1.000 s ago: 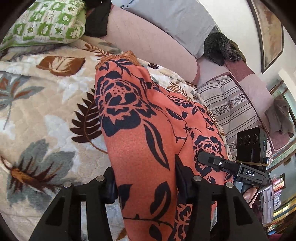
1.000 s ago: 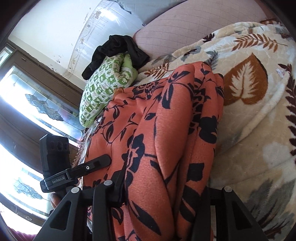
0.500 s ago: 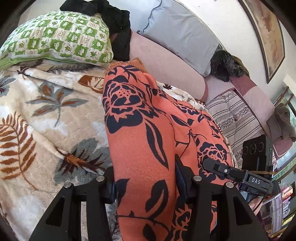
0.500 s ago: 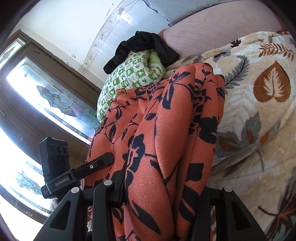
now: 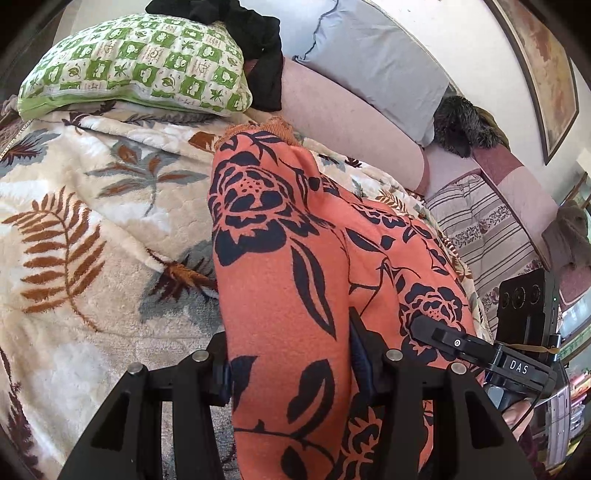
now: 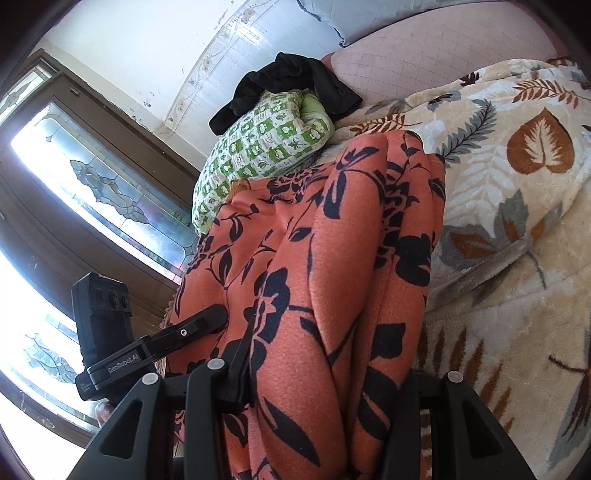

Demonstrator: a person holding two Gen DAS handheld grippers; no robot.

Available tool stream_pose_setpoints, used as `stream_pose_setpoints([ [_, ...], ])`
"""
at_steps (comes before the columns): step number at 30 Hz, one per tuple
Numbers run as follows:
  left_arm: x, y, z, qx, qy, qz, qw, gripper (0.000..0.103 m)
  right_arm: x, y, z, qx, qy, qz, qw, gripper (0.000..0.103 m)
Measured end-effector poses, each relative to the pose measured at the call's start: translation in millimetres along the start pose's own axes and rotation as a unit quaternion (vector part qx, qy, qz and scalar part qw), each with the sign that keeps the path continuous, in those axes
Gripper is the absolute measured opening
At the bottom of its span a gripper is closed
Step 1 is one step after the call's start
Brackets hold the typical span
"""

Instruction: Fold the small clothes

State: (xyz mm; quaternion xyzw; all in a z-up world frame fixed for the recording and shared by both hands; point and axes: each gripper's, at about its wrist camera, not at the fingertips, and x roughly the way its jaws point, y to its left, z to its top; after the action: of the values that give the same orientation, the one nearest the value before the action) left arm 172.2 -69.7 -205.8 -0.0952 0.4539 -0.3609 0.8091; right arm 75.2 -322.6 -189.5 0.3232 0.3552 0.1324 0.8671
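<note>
Two grippers hold one orange floral garment (image 5: pixel 295 266) over a leaf-print blanket (image 5: pixel 74 229). Left gripper (image 5: pixel 290 363): jaws clamped on a bunched fold of the cloth, which fills the gap between them and runs on below the frame edge. Right gripper (image 6: pixel 325 373): likewise clamped on a thick gather of the same garment (image 6: pixel 325 258); its left finger (image 6: pixel 238 363) presses into the fabric, its right finger is mostly hidden behind the folds. Long axis of the garment runs away from both grippers toward the head of the bed, with a ribbed orange hem (image 5: pixel 277 127) at the far end, near a pink bolster (image 5: pixel 351 122). Cloth hangs in lengthwise folds; whether the far end rests on the blanket or is just above it cannot be told. Left wrist view alone shows a grey pillow (image 5: pixel 376 62), a striped cushion (image 5: pixel 480 225), a framed picture (image 5: pixel 543 66), and the right gripper's body (image 5: pixel 480 350) touching the cloth on that side. Right wrist view alone shows a window with leaded glass (image 6: pixel 99 184) and the left gripper's body (image 6: pixel 147 354). Both views show a green checked pillow (image 5: pixel 140 70) with a black garment (image 5: pixel 240 26) draped over it.
</note>
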Motion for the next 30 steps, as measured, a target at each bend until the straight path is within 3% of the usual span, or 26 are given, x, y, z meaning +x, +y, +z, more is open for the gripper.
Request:
stream_pose_setpoints([
  [14, 20, 7, -1, 0.015, 0.026, 0.048, 0.9984, 0.052, 30, -8, -3, -0.006, 0.017, -0.033, 0.999, 0.044],
  [23, 31, -3, 12, 0.021, 0.011, 0.070, 0.9972, 0.052, 34, -12, 4, -0.022, -0.019, -0.047, 0.998, 0.044],
  [30, 55, -8, 23, 0.029, 0.022, 0.090, 0.9953, 0.052, 41, -28, 15, -0.013, -0.028, -0.061, 0.998, 0.044],
])
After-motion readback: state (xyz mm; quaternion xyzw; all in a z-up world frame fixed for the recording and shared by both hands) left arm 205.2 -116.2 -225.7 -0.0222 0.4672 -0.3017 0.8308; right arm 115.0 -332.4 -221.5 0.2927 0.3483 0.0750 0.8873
